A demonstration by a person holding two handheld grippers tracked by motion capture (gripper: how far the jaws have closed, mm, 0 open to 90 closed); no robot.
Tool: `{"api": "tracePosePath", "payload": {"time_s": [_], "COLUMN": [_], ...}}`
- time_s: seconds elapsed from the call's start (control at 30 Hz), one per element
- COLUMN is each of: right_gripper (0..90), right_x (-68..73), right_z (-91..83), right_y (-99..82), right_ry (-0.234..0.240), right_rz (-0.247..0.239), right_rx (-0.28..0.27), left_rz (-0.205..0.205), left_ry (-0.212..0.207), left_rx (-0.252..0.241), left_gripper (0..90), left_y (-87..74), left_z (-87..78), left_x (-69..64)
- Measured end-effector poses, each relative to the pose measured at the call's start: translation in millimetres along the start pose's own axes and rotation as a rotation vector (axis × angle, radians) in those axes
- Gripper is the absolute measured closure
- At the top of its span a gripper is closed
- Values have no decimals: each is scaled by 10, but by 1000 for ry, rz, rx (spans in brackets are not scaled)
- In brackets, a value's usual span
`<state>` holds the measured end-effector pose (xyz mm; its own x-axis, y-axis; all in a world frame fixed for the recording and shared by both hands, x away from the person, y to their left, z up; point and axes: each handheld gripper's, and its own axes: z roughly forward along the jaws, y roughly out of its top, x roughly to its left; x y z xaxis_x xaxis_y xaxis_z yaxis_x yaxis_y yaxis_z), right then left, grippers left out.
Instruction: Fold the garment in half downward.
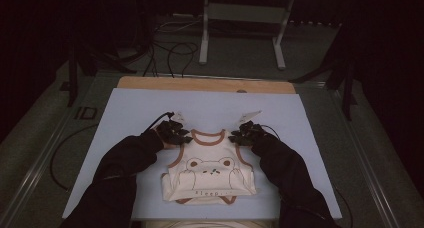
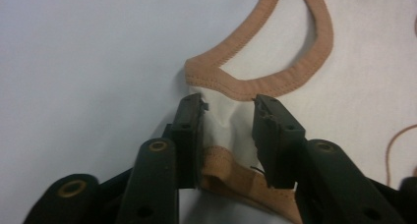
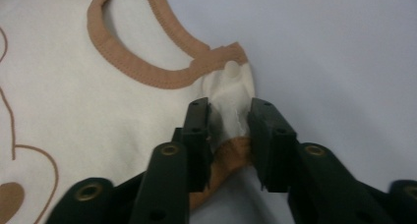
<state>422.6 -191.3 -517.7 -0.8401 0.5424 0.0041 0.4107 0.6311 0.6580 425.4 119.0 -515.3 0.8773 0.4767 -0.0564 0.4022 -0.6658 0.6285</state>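
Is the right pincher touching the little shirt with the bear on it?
Touching. In the right gripper view, the right gripper has the shirt strap bunched between its jaws, and the white cloth presses against both inner faces.

Dim room: grey floor (image 1: 240, 53), loose black cables (image 1: 170, 53), white metal stand (image 1: 240, 18) beyond the table (image 1: 150, 83).

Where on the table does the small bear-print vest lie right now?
In the high view the vest lies on the pale sheet's near middle, between the left gripper and right gripper.
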Motion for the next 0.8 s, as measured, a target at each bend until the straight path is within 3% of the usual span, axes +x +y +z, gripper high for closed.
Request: {"api": "tracePosePath", "payload": {"time_s": [0.1,0.17,0.23,0.43,0.57,0.8], "right_gripper": [775,803,815,827,828,828], "right_x": [16,19,24,19,-10,-26], "right_z": [0,-1,0,-15,-99,-238], "right_y": [5,5,6,44,93,189], "right_ry": [7,12,13,19,14,-2], "right_rz": [1,8,12,22,19,17], "right_rx": [4,5,4,19,-4,-54], "left_rz": [-10,-12,-7,-1,-4,37], "left_ry": [-6,-34,-34,-48,-42,-28], "left_rx": [6,7,10,-11,-58,-90], "left_gripper": [696,812,871,883,884,884], "left_y": [7,11,18,43,97,214], "left_z": [-3,0,1,-49,-160,-308], "left_x": [-8,-20,-31,-32,-9,-45]}}
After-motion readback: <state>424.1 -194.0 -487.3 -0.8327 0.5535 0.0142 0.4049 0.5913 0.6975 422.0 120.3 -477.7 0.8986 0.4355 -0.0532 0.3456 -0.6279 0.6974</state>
